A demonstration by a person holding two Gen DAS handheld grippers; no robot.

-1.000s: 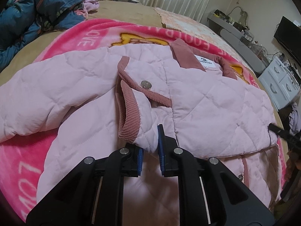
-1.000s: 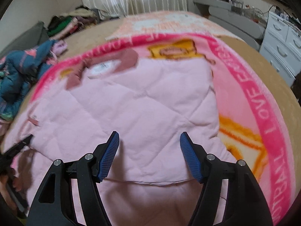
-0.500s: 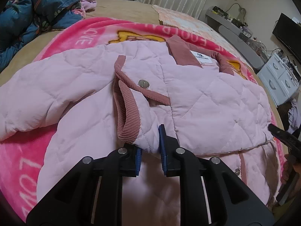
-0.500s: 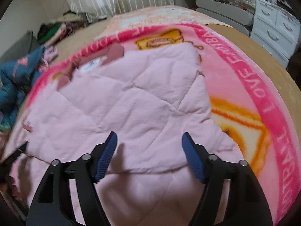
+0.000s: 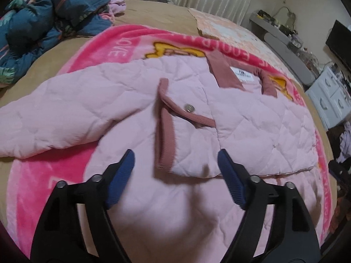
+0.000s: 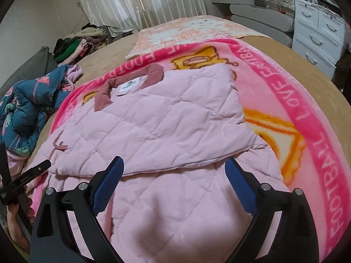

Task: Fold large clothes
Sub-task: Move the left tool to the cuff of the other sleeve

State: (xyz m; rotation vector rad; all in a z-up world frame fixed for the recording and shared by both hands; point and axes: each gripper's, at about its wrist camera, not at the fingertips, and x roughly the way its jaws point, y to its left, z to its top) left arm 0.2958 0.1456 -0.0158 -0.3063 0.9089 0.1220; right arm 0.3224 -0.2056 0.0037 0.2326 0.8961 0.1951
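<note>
A pink quilted jacket (image 5: 252, 127) with a dusky-rose corduroy collar (image 5: 221, 72) lies on a pink blanket (image 5: 54, 175) on the bed. Its right side is folded over the body, and a sleeve with a corduroy cuff (image 5: 164, 131) lies across the front. The other sleeve (image 5: 65, 109) stretches out to the left. My left gripper (image 5: 175, 162) is open and empty, just above the cuff's end. In the right wrist view the jacket (image 6: 164, 120) shows with the folded edge just ahead of my right gripper (image 6: 174, 171), which is open and empty above it.
A blue patterned quilted garment (image 5: 43, 17) is heaped at the bed's left. A clothes pile (image 6: 76, 43) sits by the curtain. White drawers (image 6: 318, 32) and a grey shelf stand to the right. The left gripper's tip (image 6: 28, 175) shows at the right view's left edge.
My left gripper has opened and let go of the sleeve, which now lies flat on the jacket front. My right gripper has drawn back a little, still open.
</note>
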